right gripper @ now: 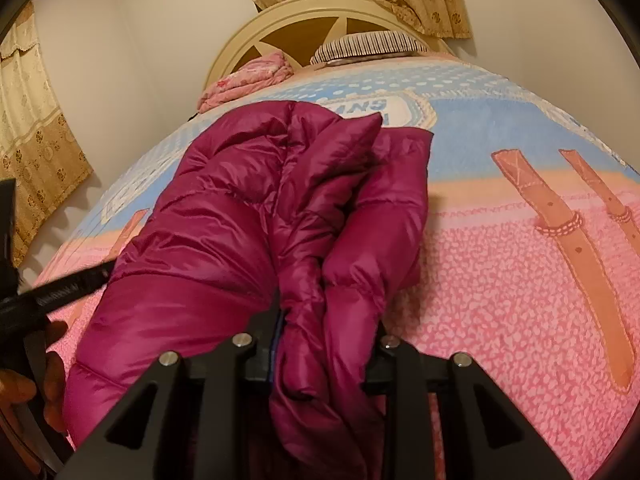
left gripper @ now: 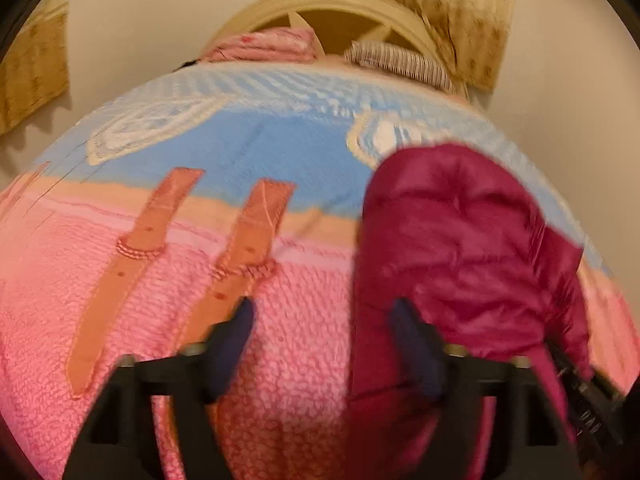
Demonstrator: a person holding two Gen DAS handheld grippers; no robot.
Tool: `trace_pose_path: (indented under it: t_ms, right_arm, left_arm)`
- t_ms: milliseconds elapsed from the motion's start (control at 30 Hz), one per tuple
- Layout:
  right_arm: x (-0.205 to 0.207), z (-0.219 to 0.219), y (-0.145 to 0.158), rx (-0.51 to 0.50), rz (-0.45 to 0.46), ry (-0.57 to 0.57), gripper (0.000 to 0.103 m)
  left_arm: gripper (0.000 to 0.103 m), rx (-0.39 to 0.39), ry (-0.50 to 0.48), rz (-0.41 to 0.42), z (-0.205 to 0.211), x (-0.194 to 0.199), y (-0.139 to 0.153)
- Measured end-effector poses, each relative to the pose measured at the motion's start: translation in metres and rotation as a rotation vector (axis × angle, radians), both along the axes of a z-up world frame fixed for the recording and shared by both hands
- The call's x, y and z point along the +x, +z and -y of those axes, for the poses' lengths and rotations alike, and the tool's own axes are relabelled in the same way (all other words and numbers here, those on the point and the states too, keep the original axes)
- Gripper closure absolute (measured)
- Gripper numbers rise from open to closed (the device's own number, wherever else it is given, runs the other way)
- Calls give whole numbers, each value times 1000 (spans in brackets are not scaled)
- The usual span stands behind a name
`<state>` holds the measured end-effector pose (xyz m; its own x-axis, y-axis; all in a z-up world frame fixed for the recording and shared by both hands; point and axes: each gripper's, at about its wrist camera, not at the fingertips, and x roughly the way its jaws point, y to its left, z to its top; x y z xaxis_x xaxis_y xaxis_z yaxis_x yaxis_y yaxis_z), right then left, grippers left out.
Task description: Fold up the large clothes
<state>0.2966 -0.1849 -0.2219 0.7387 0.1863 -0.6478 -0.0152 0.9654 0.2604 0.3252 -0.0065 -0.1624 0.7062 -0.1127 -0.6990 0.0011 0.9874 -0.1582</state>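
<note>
- magenta puffer jacket (right gripper: 224,216) lies bunched lengthwise on the bed, over the pink and blue bedspread (right gripper: 500,280), with its far end toward the cream headboard (right gripper: 248,40); in the left wrist view the same jacket (left gripper: 460,240) fills the right half, and bare pink bedspread (left gripper: 280,340) fills the middle.
- left claw (left gripper: 322,344) stands wide apart with nothing between its dark pads; only bedspread shows in the gap, and the jacket sits just beside its right finger (left gripper: 412,344). judging by this, it has let go of its part and is free to take a new hold.
- left claw points down at a slant toward the bed, and the frame is blurred, so fine detail of the fabric edge is hard to read.
- right claw (right gripper: 326,356) is clamped on a thick fold of the jacket's near end, with fabric bulging up and over between the jaws; it also tilts downward at the bed.
- step in hand, as i judge it: mid-fold, with one long side brought over and the right claw pinning the near end.
- next move likely calls for the left claw to find a clean edge or corner of the slippery, puffy fabric and grip it firmly, since the quilted shell may spring back open.
- at the left edge of the right wrist view, the other tool's black handle (right gripper: 52,296) and the person's fingers (right gripper: 24,388) show.
</note>
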Motion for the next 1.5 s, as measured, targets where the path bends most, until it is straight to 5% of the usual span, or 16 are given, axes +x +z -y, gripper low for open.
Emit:
trace_pose_path:
  t_ms: [367,533,767,967,1000,1033,1267,1500]
  right_arm:
    - [3,2,-2,11,-7,-1,71]
    - [4,2,-3,16,-10,-3,70]
    - [6,6,-5,28,-13,0,70]
    - [9,9,-7,27,-23,1,70]
    - [9,8,-7,29,-25,2,70]
    - [10,8,-7,32,-27,5,70]
    - [10,8,-4,26,-10,19,76]
    - [-1,3,3,10,39,21,79]
  left_arm:
    - [25,23,-69,-55,35,12,-1]
    - [24,136,-99,-78,60,17,-18]
    - [17,-4,-83,-160,43,28,-35]
    - [18,71,-104,-138,59,24,-32]
    - [21,80,-112,-131,62,24,-31]
    - [36,78,-133,-124,65,23,-30]
    - [70,209,-179,-67,89,9,-19]
    - [83,238,-176,-8,81,-7,-6]
